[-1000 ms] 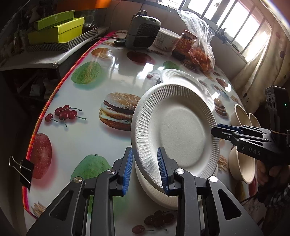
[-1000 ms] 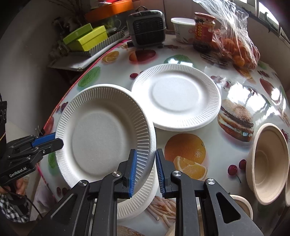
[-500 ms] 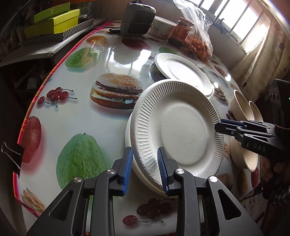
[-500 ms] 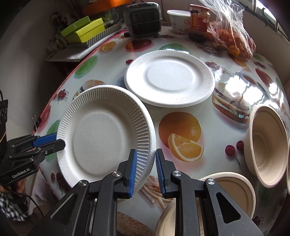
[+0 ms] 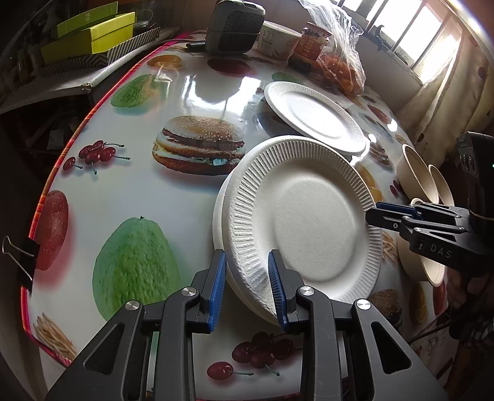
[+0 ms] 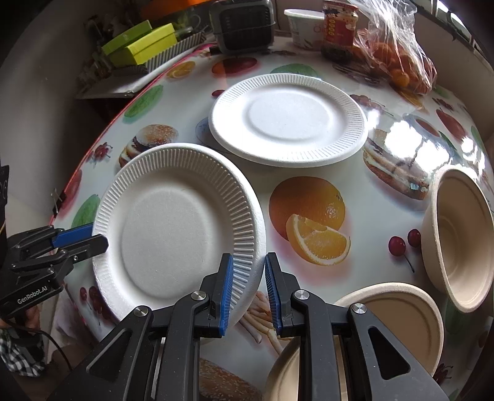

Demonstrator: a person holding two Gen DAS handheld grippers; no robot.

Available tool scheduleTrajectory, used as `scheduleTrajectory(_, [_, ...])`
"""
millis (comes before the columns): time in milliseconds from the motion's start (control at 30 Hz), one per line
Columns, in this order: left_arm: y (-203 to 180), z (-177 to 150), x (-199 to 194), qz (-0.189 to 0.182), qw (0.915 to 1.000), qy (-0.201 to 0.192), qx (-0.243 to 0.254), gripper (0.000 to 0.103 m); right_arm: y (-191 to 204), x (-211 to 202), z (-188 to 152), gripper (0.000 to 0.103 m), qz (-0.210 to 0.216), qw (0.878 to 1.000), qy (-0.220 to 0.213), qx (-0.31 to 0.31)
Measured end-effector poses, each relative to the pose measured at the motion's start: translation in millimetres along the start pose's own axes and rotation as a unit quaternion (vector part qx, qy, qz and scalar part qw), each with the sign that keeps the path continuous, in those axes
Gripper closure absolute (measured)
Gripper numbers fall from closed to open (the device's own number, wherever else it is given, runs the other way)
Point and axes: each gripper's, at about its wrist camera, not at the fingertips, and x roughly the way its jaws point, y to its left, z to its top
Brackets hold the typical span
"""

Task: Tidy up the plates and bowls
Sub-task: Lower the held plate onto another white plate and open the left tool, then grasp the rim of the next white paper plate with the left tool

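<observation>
A white ribbed paper plate is held by both grippers at opposite rims. My left gripper is shut on its near rim. My right gripper is shut on the opposite rim. The plate tilts slightly and lies almost nested on a second white plate, of which only an edge shows. A third white plate lies flat farther back. Beige paper bowls stand to the right.
The round table has a glossy fruit-and-burger cloth, fixed at its left edge by a binder clip. At the back stand a black heater, a jar and a bag of oranges. Green boxes sit on a side shelf.
Both grippers have carried the held plate down and a little forward. The gap to the plate beneath has closed. Both grips are unchanged.
</observation>
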Motion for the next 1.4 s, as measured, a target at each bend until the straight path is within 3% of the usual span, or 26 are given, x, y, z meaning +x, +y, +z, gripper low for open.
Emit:
scheduleTrajectory(800, [2,1,4,0.014,0.9999,0.009,-0.004,0.073,-1,4,1,0.081,0.010,1.000,0.003,0.003])
scheduleTrajectory(1133, [3,3,2,0.017,0.9998,0.006,-0.006,0.068,0,2,3,0.071,0.012,1.000,0.001,0.004])
scheduleTrajectory(1400, [1,17,-10,0.011,0.9999,-0.011,-0.003,0.068,-9,-26,2,0.062,0.022,0.999,-0.031,0.016])
